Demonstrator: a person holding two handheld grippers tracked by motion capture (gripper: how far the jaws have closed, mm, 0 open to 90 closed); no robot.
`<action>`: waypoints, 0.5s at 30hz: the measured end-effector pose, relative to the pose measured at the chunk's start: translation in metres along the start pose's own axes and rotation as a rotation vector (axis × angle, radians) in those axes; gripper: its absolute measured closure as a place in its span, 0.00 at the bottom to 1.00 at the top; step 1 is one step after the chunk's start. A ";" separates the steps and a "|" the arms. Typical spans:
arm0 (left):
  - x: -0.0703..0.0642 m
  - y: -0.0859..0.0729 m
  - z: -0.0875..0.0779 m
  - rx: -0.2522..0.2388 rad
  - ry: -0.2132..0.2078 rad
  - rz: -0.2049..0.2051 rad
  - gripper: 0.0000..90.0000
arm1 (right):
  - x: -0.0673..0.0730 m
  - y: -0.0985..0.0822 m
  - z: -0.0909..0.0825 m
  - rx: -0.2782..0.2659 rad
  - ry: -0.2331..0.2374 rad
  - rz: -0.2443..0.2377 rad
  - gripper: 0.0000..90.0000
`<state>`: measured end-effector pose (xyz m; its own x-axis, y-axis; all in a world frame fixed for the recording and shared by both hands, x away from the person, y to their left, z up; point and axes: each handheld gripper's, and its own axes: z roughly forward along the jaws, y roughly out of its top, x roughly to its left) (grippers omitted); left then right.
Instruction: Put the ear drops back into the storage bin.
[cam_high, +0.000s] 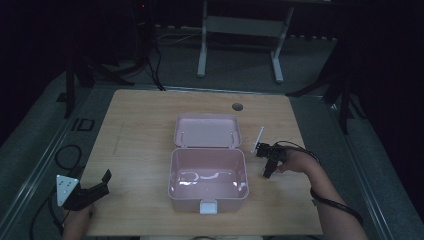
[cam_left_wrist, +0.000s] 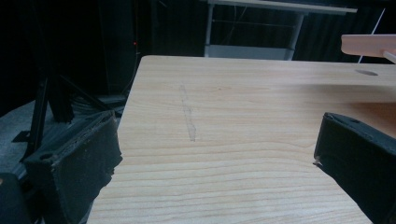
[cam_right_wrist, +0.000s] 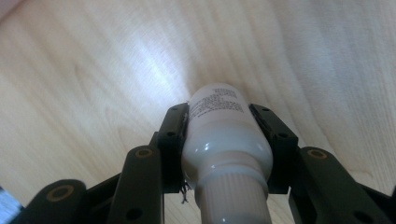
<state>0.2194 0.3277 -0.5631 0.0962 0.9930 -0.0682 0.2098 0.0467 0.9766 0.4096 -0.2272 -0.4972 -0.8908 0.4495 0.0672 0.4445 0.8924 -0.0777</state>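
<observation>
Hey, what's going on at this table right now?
A person works at a wooden table with a gripper in each hand. The right gripper is shut on a white bottle, just right of an open pink box that looks empty. The left gripper sits open near the table's front left corner, holding nothing.
</observation>
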 end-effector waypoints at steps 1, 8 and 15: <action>0.000 0.000 0.000 0.000 0.000 0.000 0.00 | 0.002 -0.002 0.000 -0.003 0.000 -0.029 0.66; 0.000 0.000 0.000 0.001 0.001 -0.001 0.01 | 0.016 -0.013 0.001 -0.018 -0.013 -0.227 0.66; 0.000 0.000 0.000 0.001 0.000 -0.003 0.00 | 0.029 -0.021 0.003 0.020 -0.010 -0.356 0.66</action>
<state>0.2196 0.3277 -0.5630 0.0954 0.9929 -0.0707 0.2106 0.0493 0.9763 0.3744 -0.2327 -0.4966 -0.9904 0.1095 0.0844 0.1037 0.9921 -0.0708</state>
